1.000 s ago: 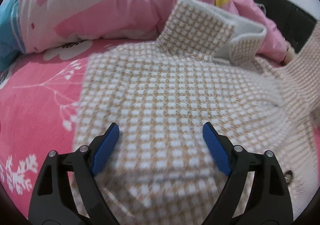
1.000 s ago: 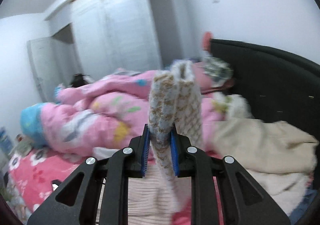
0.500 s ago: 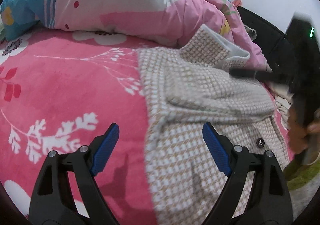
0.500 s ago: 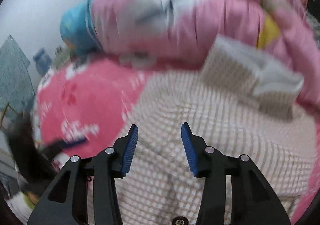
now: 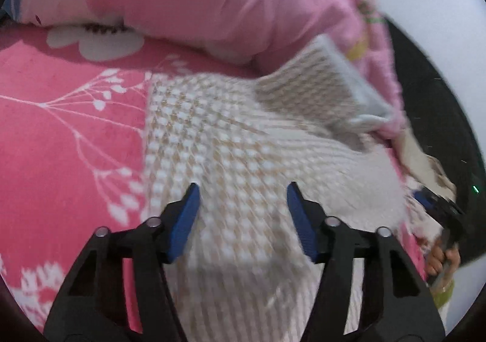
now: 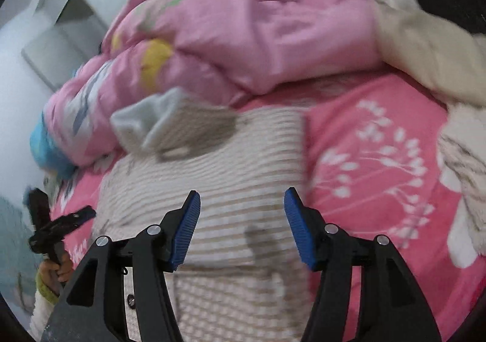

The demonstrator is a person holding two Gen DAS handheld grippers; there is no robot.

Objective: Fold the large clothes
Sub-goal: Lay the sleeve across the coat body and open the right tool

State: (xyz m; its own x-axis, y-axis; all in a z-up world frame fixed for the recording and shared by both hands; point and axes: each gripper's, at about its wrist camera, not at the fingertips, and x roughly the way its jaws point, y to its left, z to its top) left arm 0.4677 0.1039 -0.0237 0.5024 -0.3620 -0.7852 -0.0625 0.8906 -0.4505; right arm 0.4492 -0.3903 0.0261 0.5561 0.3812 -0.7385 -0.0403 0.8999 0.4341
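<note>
Checked jacket [image 5: 243,141] on pink floral bedsheet [image 5: 60,135] — rumpled pink quilt [image 6: 243,32] behind

Home bedroom. Bed with pink floral sheet [image 5: 60,135]; rumpled pink quilt [image 6: 243,32] heaped at far side of sheet; dark headboard [image 5: 431,105] beyond quilt; white wardrobe doors [image 6: 60,22] behind quilt; cream blanket [image 6: 425,47] beside quilt.
</note>
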